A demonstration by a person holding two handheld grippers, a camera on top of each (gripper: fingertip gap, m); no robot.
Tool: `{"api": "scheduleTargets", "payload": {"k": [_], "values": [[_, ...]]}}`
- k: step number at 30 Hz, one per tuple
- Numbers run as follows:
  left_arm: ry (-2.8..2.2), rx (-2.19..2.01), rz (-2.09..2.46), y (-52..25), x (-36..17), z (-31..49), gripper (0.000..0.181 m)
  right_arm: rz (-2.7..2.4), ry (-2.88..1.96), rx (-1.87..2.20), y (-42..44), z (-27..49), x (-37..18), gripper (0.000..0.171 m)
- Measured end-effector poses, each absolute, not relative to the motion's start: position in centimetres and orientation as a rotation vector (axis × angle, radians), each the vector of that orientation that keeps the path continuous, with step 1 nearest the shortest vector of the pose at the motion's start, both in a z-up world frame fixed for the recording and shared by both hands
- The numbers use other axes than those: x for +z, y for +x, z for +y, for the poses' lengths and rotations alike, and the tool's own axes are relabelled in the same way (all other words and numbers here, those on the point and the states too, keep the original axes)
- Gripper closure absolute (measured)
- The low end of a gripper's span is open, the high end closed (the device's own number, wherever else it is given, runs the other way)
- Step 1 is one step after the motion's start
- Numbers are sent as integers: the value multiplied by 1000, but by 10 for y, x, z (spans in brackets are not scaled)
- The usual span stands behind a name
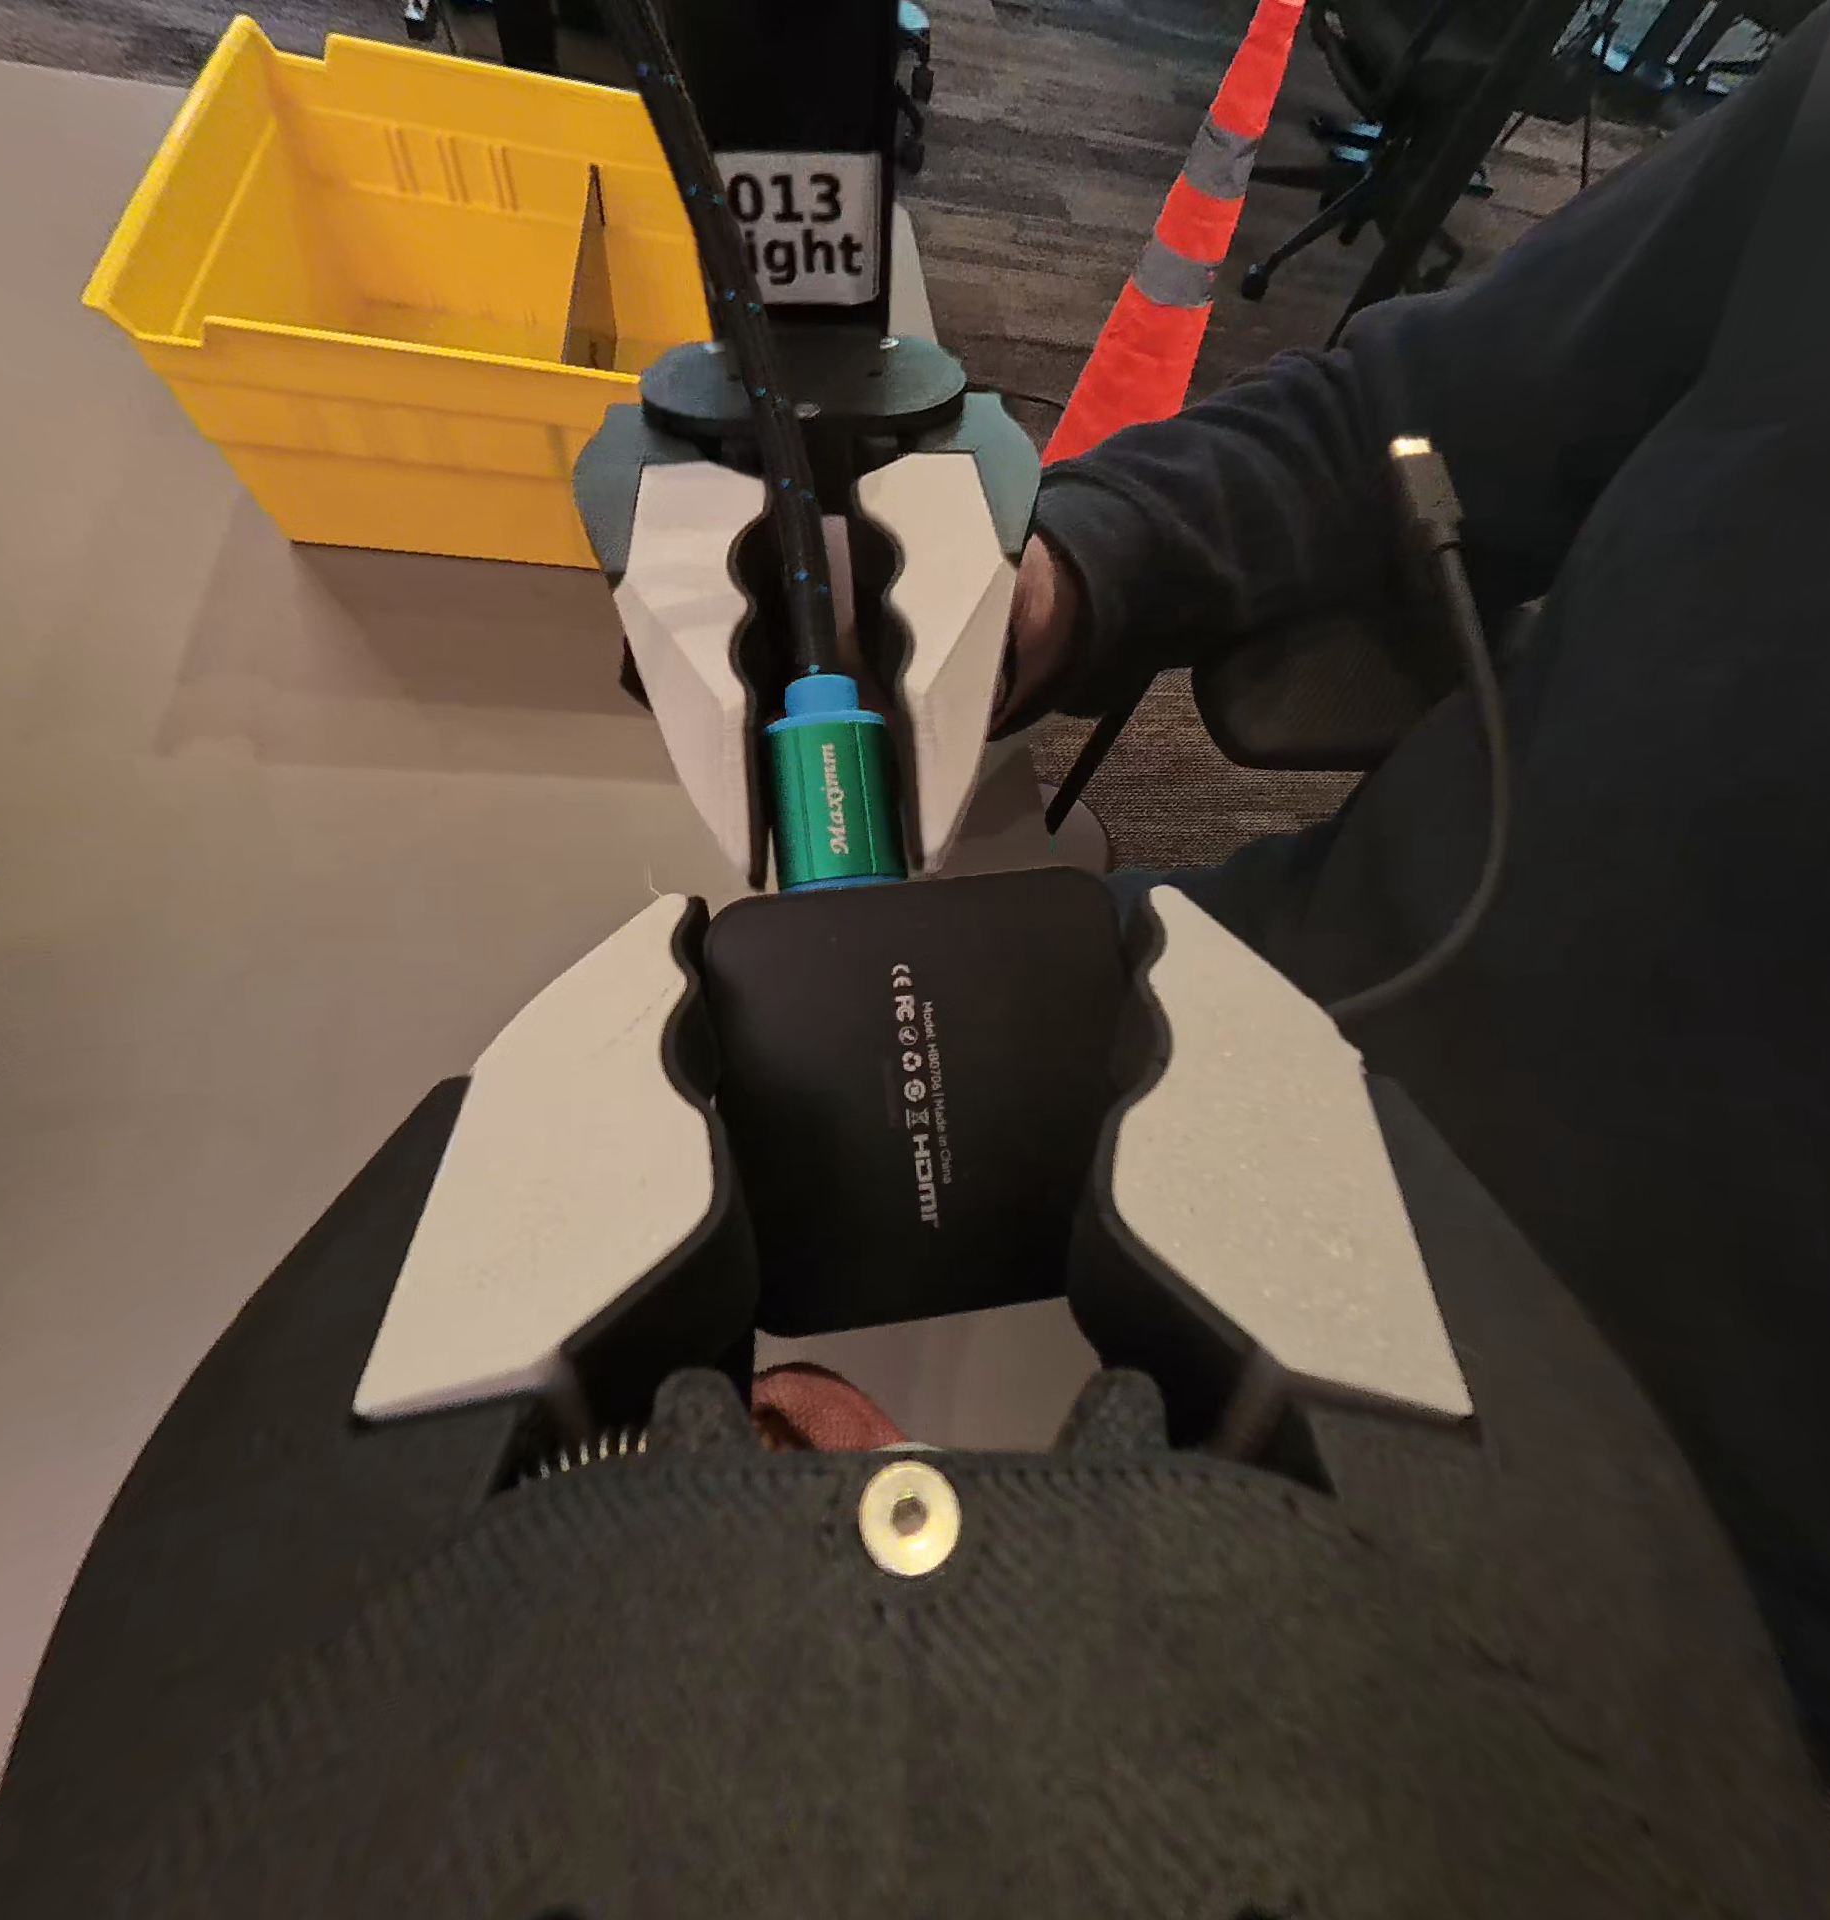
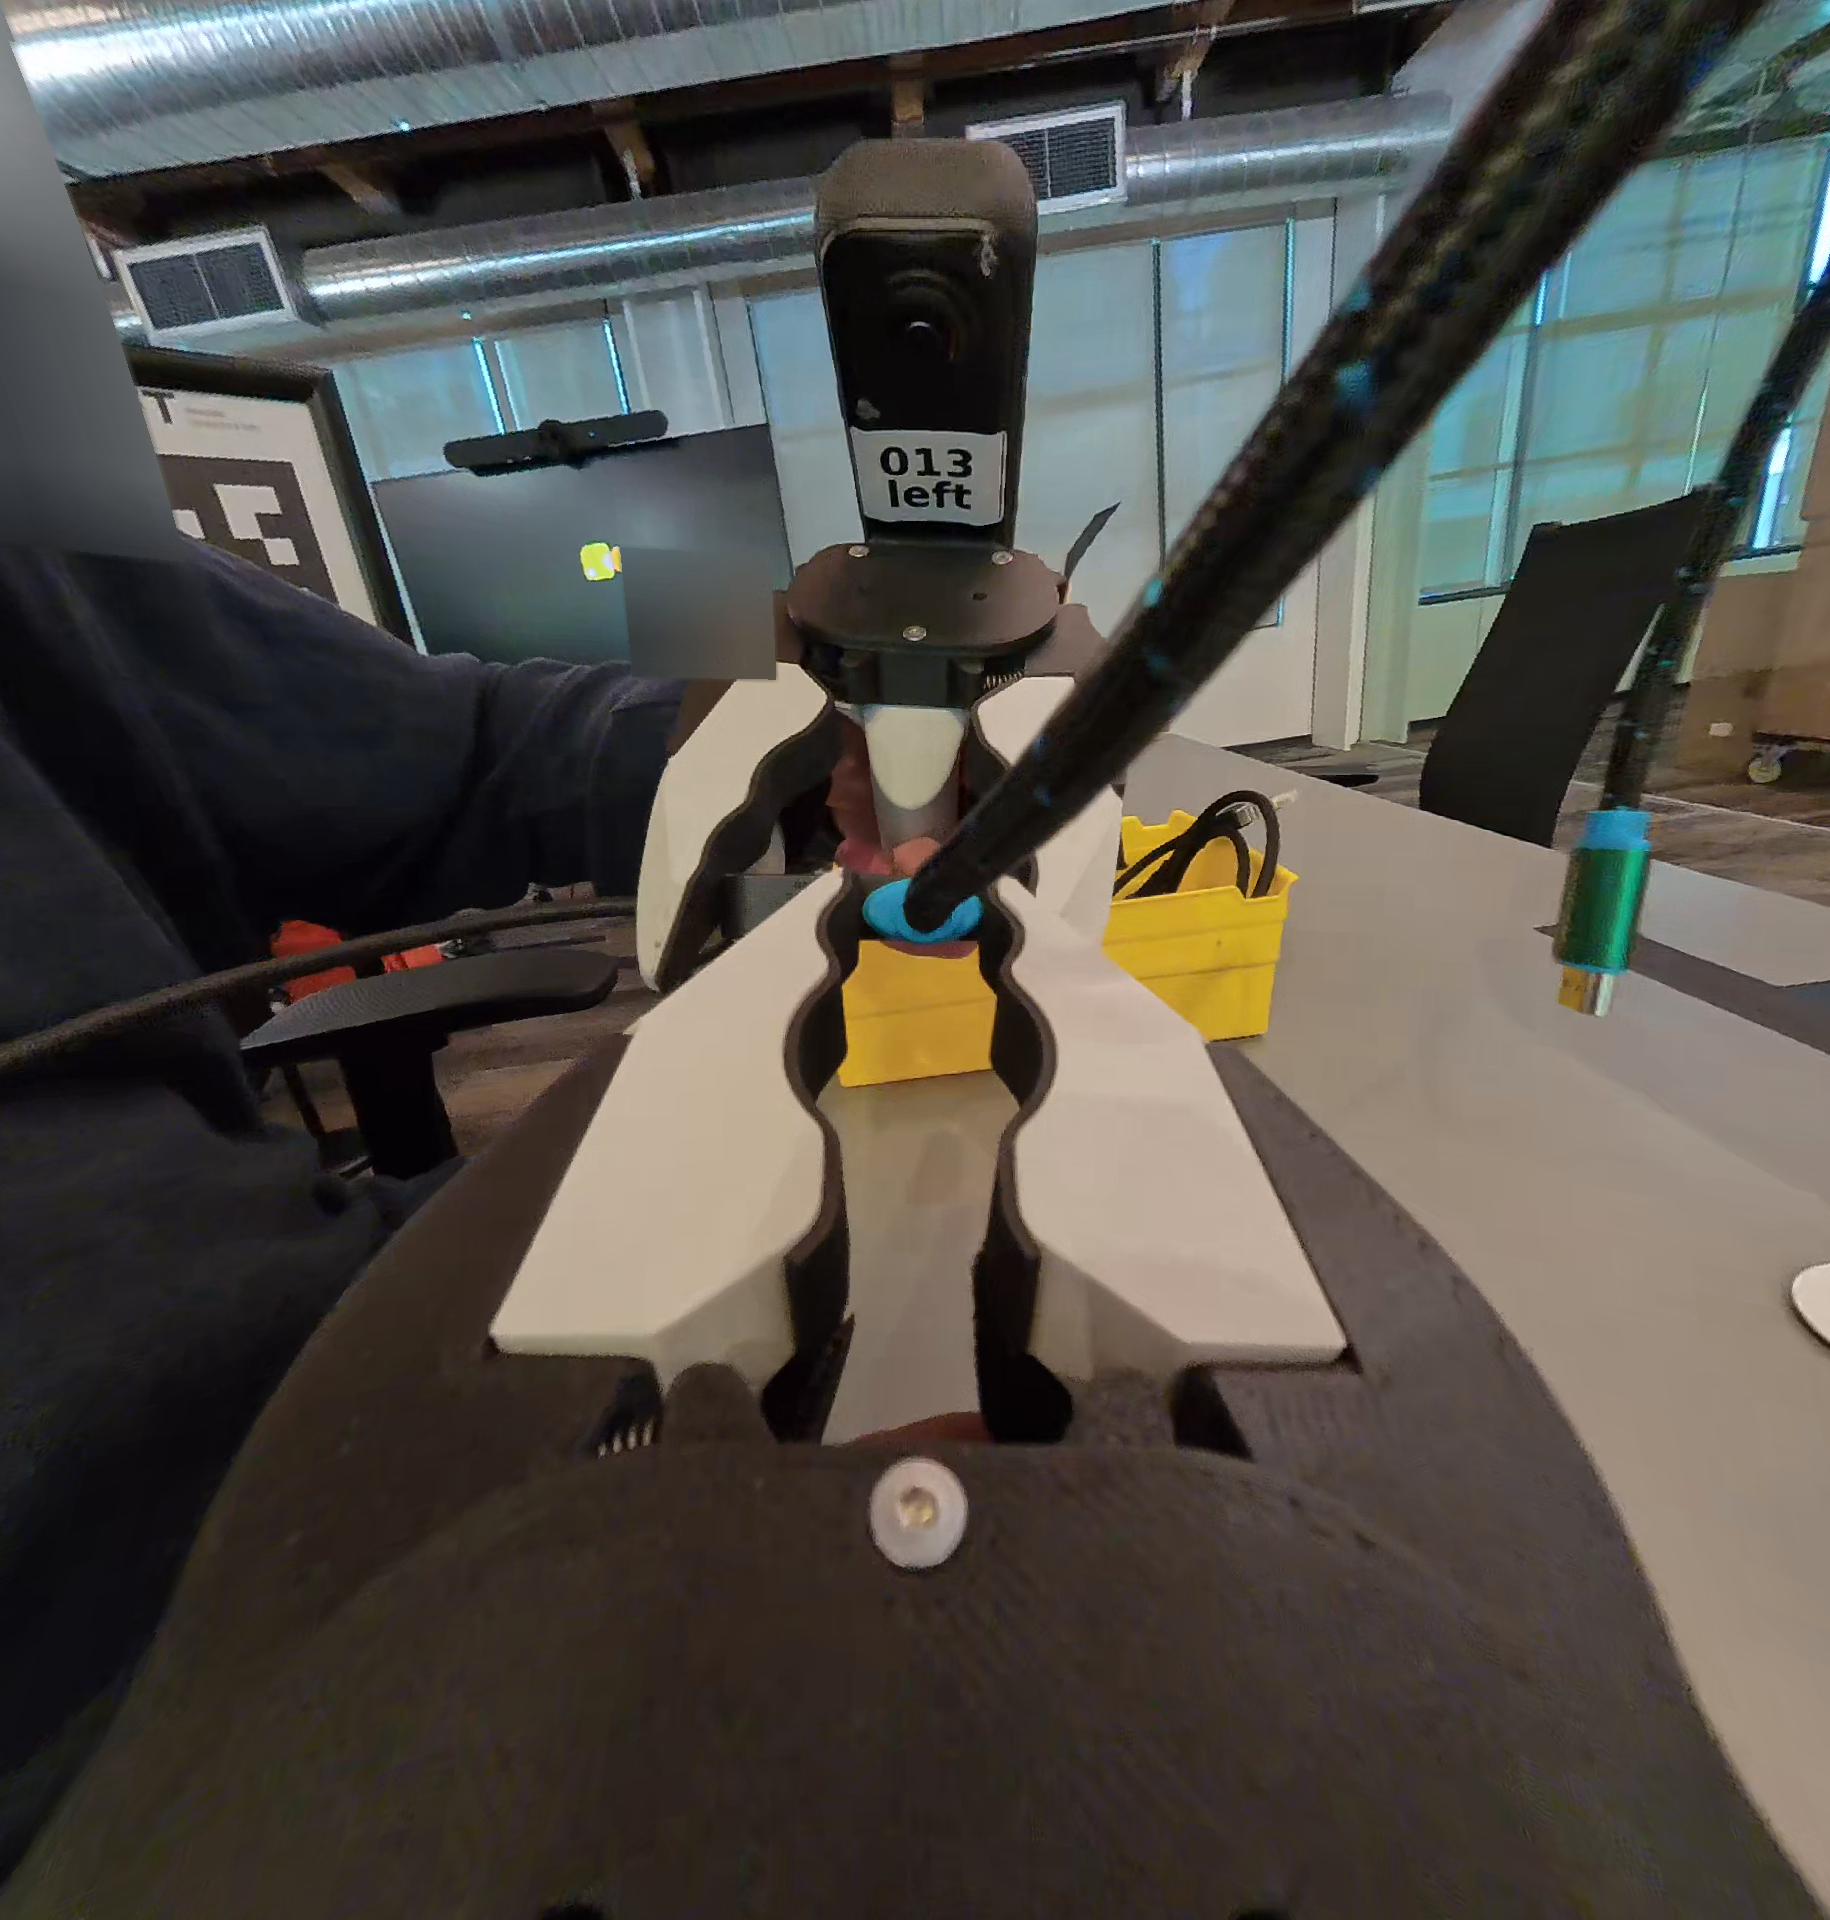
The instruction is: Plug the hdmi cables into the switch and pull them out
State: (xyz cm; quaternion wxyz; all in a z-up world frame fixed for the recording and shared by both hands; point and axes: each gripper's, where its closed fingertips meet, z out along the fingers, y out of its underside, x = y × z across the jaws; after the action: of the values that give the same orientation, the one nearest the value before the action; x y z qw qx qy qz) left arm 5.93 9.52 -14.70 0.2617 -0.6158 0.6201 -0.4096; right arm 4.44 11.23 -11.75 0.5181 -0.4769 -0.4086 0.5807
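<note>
In the left wrist view my left gripper is shut on the black HDMI switch, held flat with its printed side up. My right gripper faces it, shut on a green HDMI plug with a blue collar. The plug's body meets the switch's far edge and its metal tip is hidden. Its black braided cable runs back between the right fingers. In the right wrist view my right gripper holds the blue collar. The cable rises to the upper right. The left gripper is just beyond.
The cable's other green plug hangs at the right over the grey table. A yellow bin stands on the table behind; in the right wrist view a yellow bin holds cables. A thin black cable, an orange cone and the person's dark sleeve are at the right. My two grippers' fingertips are within a few centimetres of each other.
</note>
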Motion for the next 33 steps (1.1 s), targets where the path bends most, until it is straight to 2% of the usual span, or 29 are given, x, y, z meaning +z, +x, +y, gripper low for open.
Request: {"api": "scheduleTargets", "payload": {"k": [19, 26, 29, 33], "values": [[-1561, -1131, 1509, 73, -135, 93, 107, -939, -1161, 1392, 54, 109, -107, 152], [-1486, -1153, 1594, 68, -135, 80, 107, -1021, -1084, 1407, 60, 97, -98, 152], [-1516, -1128, 1562, 47, -137, 90, 107, -879, -1089, 1382, 101, 132, -84, 152], [-1478, -1104, 1525, 45, -124, 94, 107, -905, -1093, 1362, 98, 134, -80, 152]]}}
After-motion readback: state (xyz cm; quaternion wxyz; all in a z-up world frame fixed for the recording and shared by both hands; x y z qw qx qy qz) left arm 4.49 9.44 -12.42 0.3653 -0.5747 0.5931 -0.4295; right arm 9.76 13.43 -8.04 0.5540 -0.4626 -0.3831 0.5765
